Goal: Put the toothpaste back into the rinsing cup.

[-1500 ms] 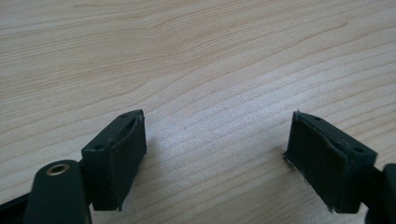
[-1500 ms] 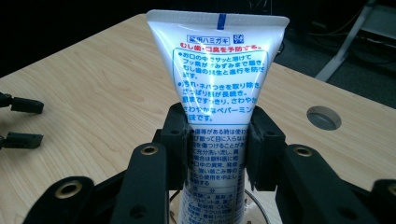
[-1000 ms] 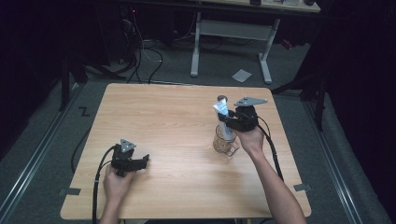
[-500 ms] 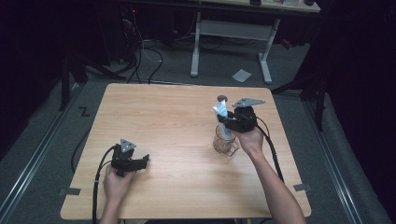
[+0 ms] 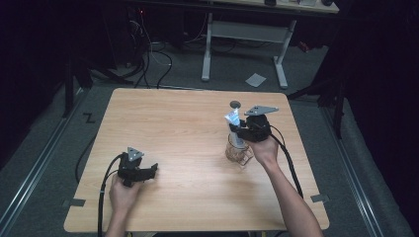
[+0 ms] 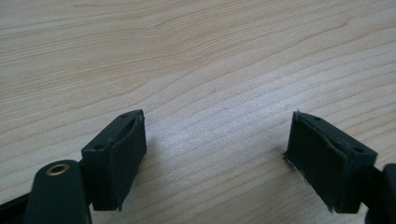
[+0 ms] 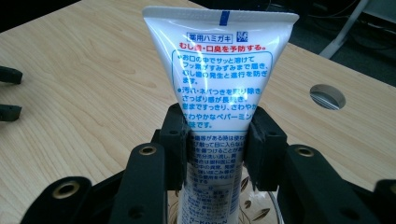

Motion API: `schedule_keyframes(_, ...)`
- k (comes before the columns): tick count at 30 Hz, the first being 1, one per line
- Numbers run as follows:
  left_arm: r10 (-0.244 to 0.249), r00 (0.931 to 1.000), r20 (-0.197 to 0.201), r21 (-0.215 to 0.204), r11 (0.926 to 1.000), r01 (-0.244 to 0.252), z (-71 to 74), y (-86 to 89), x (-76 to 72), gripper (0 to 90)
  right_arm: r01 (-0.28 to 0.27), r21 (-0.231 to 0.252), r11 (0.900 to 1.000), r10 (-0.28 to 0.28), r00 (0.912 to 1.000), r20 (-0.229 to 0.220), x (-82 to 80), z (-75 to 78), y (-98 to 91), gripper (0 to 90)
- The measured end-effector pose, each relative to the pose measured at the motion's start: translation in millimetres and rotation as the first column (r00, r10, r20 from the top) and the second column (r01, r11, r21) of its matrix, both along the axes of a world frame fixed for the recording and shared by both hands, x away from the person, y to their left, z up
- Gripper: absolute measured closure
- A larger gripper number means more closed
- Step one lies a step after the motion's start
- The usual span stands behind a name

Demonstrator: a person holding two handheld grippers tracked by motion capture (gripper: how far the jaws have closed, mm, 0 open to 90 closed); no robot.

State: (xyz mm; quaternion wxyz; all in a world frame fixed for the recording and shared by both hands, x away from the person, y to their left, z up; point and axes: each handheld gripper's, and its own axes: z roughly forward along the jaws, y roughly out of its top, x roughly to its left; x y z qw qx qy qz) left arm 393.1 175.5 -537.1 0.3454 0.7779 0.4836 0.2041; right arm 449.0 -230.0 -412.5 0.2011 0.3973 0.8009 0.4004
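My right tool (image 7: 217, 137) clenches a smooth white plastic toothpaste tube (image 7: 219, 70), matte black pads pressing its flattened sides; the crimped end stands up, the lower end sits inside a clear patterned glass (image 5: 239, 152) on the pale wood-grain tabletop (image 5: 178, 128). A round hole (image 7: 328, 96) cuts the tabletop beyond. My left tool (image 6: 215, 156) rests released, jaws wide apart over bare wood. Nothing has shifted since the earlier frame.

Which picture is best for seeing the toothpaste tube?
The right gripper view: the toothpaste tube is close, its print sharp, pinched in the right hand-held gripper. The high view shows it small above a glass. The left gripper view shows tabletop.
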Motion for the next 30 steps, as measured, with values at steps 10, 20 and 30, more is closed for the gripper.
schedule_keyframes(10, 0.0, 1.0, 0.0, 0.0, 1.0, 0.0, 0.0, -0.1, 0.0, 20.2, 0.022, 0.02, 0.9996, -0.021, 0.9997, -0.013, -3.5, -8.4, -5.9, 64.1)
schedule_keyframes(20, 0.0, 1.0, 0.0, 0.0, 1.0, 0.0, 0.0, -0.1, 0.0, 20.2, 0.016, 0.023, 0.9996, -0.015, 0.9998, -0.012, -6.1, -16.3, -6.6, 63.9)
schedule_keyframes(30, 0.0, 1.0, 0.0, 0.0, 1.0, 0.0, 0.0, -0.1, 0.0, 20.2, 0.018, 0.025, 0.9995, -0.018, 0.9998, -0.01, -9.2, -19.7, -6.8, 63.6)
